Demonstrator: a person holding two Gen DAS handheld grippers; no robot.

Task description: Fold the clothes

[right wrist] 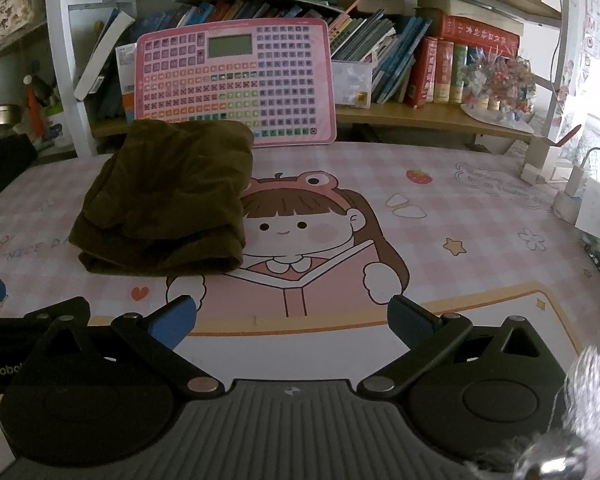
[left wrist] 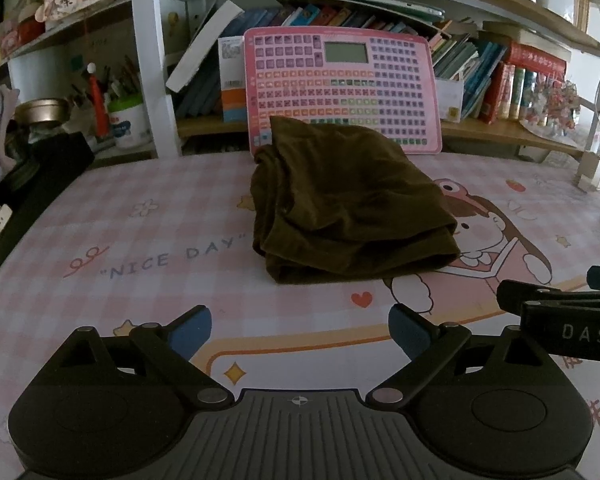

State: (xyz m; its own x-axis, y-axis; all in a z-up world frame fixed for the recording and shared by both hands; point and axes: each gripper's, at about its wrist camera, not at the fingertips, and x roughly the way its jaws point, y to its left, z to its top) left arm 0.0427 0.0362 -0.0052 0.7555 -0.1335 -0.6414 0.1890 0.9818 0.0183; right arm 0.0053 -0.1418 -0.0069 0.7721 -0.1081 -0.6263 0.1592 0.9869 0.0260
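From the left wrist camera: a dark olive-brown velvety garment [left wrist: 340, 204] lies in a compact, layered bundle on the pink checked cartoon-print table mat [left wrist: 140, 240], its far edge up against the pink plastic learning tablet with rows of small keys [left wrist: 342, 88] propped at the bookshelf. The left gripper [left wrist: 300, 330], black with blue finger pads, hangs low over the near part of the mat with its fingers spread wide and nothing between them. The folding looks close to finished, though the near hem is rumpled and the layers sit unevenly, so a last tidy may be due. A black box [left wrist: 40, 184] crowds the left side of the mat; bare mat lies between gripper and garment. The black frame of the other gripper pokes in at right.

From the right wrist camera: the same garment [right wrist: 168, 200] sits left of centre, partly covering the printed girl with a book. The right gripper [right wrist: 292, 320] is likewise spread apart and empty, well short of the cloth. Open mat runs wide to the right, up to the white adapter and cable [right wrist: 572, 188] near the right rim. A blue pad of the left gripper shows at the far left. Behind, the wooden shelf of books [right wrist: 420, 72] closes off the back edge.
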